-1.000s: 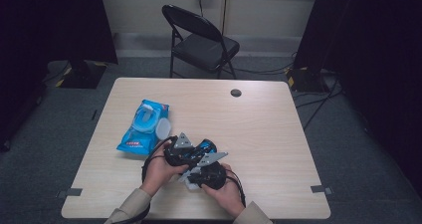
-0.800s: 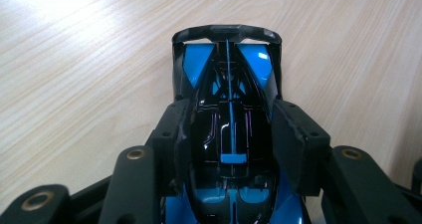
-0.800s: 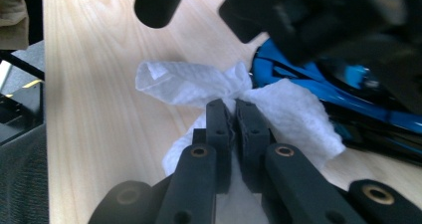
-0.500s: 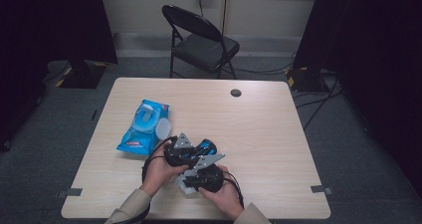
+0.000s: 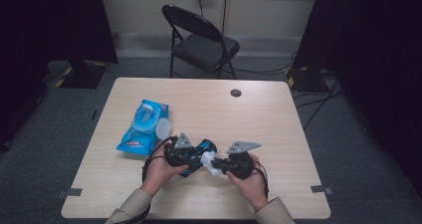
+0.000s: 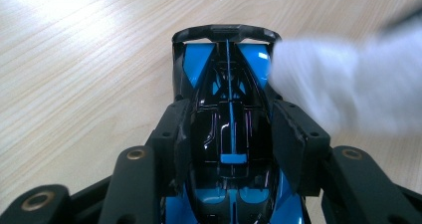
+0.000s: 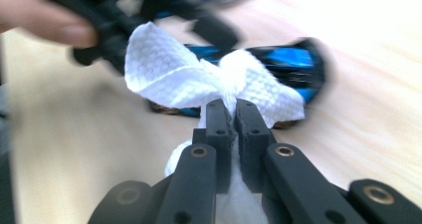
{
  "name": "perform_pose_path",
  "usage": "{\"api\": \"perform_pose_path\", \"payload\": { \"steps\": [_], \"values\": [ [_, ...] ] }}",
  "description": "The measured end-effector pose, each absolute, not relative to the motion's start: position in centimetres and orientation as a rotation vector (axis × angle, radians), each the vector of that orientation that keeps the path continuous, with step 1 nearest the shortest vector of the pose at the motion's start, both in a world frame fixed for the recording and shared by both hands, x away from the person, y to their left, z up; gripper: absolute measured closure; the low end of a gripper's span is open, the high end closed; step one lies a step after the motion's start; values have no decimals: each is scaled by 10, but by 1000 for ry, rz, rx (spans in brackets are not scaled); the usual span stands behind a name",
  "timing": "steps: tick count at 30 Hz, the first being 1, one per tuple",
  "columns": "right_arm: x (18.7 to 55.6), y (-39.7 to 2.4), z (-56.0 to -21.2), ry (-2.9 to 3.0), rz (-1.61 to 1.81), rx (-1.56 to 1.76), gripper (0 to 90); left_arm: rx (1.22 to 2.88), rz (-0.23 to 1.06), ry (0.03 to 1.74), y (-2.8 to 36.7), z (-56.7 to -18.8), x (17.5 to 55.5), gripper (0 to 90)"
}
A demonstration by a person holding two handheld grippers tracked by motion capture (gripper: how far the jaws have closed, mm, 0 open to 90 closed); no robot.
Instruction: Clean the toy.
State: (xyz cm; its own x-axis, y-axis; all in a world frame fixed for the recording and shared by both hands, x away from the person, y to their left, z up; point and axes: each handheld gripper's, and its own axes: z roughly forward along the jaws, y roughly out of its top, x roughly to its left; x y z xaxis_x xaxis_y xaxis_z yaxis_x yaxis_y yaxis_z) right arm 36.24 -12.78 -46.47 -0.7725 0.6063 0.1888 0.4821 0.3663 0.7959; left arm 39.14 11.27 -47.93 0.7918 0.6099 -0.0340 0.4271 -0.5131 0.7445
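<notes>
A blue and black toy car (image 6: 226,109) sits between the pads of my left gripper (image 6: 231,134), which is shut on its sides just above the table (image 5: 249,114). In the high view the car (image 5: 203,148) points right, near the front middle of the table. My right gripper (image 7: 234,112) is shut on a crumpled white wipe (image 7: 199,79), and the wipe (image 5: 211,163) is pressed against the car's end. From the left gripper view the wipe (image 6: 343,84) is a white blur at the car's right rear corner.
A blue pack of wipes (image 5: 144,127) with its white lid open lies on the table's left half. A small black round cap (image 5: 236,92) sits near the far edge. Behind the table stands a black folding chair (image 5: 201,40).
My right gripper with the wipe has swung from under the car out to its right side and risen a little. The left gripper and the car have stayed put.
</notes>
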Motion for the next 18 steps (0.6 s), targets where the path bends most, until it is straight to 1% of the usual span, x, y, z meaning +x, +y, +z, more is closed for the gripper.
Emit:
{"api": "perform_pose_path", "payload": {
  "steps": [6, 18],
  "values": [
    [374, -143, -469, 2399, 1331, 1084, 865, 2193, 296, 764, 113, -479, 391, 511],
    [384, -131, -489, 2407, 1212, 1108, 865, 2196, 299, 763, 113, -479, 391, 511]
  ]
}}
